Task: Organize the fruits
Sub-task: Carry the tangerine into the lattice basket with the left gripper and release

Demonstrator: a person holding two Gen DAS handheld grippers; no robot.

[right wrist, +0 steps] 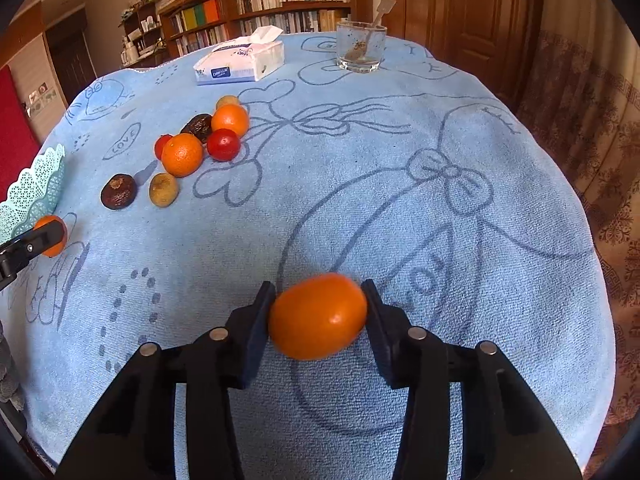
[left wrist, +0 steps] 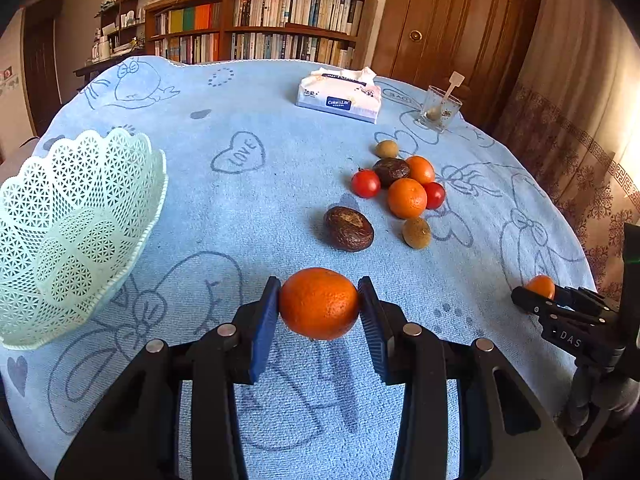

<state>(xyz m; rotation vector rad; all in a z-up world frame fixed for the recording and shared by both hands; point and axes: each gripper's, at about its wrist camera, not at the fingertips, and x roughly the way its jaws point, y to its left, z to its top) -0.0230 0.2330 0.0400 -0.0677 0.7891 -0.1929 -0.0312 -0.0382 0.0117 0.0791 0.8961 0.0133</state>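
- The left gripper point(left wrist: 319, 305) sits low over the blue tablecloth point(left wrist: 248, 208), its two blue-padded fingers point(left wrist: 264, 330) clamped on a round mandarin point(left wrist: 319, 303), one on each side; the fruit's shadow lies on the cloth under it, so it looks lifted clear.
- The right gripper point(right wrist: 318, 316) is posed the same way — jaws pressed on a smooth oval orange fruit point(right wrist: 318, 317), which is a little blurred. In the left wrist view this gripper shows at the right edge, near the rim of the table.
- Just left of the left gripper stands the mint lattice basket point(left wrist: 72, 236), tilted toward the camera, with nothing visible inside. Bare cloth lies between basket and gripper.
- Farther out, well apart from both grippers, the remaining fruit lies in a cluster: a dark wrinkled fruit point(left wrist: 349, 229) and a brownish-green one point(left wrist: 417, 233) nearest, then two more mandarins point(left wrist: 407, 198), two red tomatoes point(left wrist: 365, 184), another dark fruit point(left wrist: 391, 171) and a small greenish one point(left wrist: 386, 149) behind.
- A broad stretch of open cloth runs right of the cluster — seen best from the right wrist.
- At the far edge sit a tissue pack point(left wrist: 339, 98) and a glass point(left wrist: 440, 108) holding a spoon.
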